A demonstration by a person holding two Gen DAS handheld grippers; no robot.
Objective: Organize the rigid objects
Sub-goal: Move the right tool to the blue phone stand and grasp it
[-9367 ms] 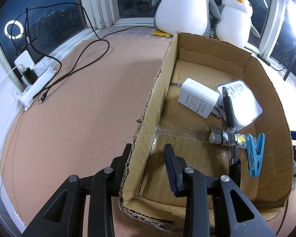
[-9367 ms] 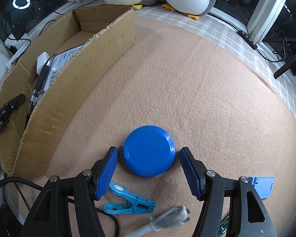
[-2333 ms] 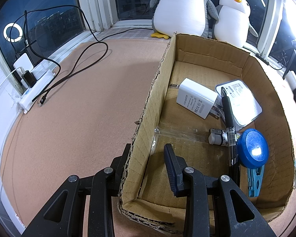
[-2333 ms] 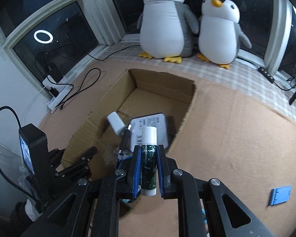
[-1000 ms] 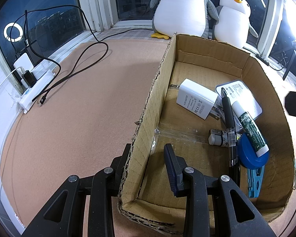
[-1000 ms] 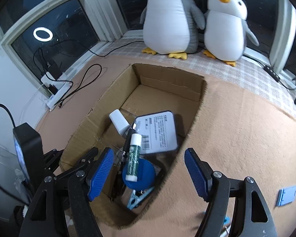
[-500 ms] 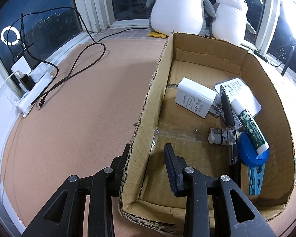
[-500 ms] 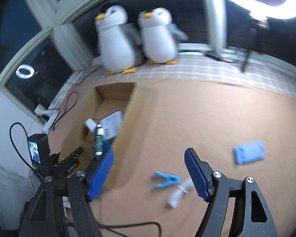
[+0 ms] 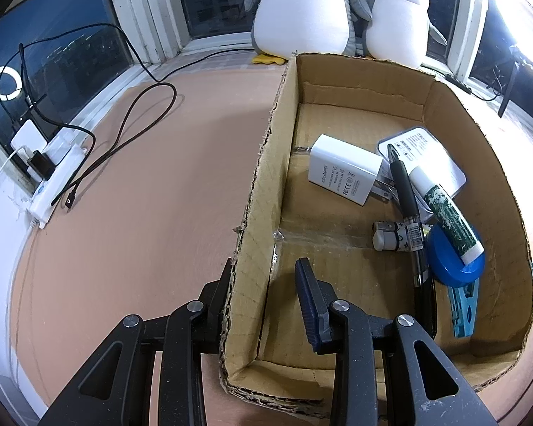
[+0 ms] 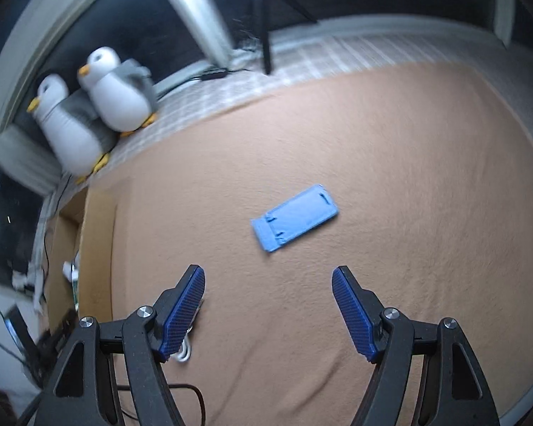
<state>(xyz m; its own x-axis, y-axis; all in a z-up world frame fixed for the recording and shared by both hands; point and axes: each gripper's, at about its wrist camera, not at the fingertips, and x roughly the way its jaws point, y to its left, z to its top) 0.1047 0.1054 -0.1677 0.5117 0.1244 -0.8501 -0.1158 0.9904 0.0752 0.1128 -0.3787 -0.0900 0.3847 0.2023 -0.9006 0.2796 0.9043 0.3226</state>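
**Box held at its wall, blue stand out on the felt**

The left gripper (image 9: 266, 291) is clamped on the near side wall of the open brown cardboard box (image 9: 263, 191), one finger outside and one inside. Only the left wrist view shows the contents: a white charger block (image 9: 343, 174), a black pen (image 9: 407, 206), a white tube with a green label (image 9: 444, 214) lying across a round blue lid (image 9: 451, 259), and a light blue clothes peg (image 9: 463, 307) partly under the lid.

Only the right wrist view shows the flat light blue plastic stand (image 10: 295, 222), lying on the tan felt ahead of the right gripper (image 10: 268, 307), whose jaws stand wide apart with nothing between them. That view is motion-blurred; a white cable (image 10: 184, 349) is mostly hidden behind one finger.
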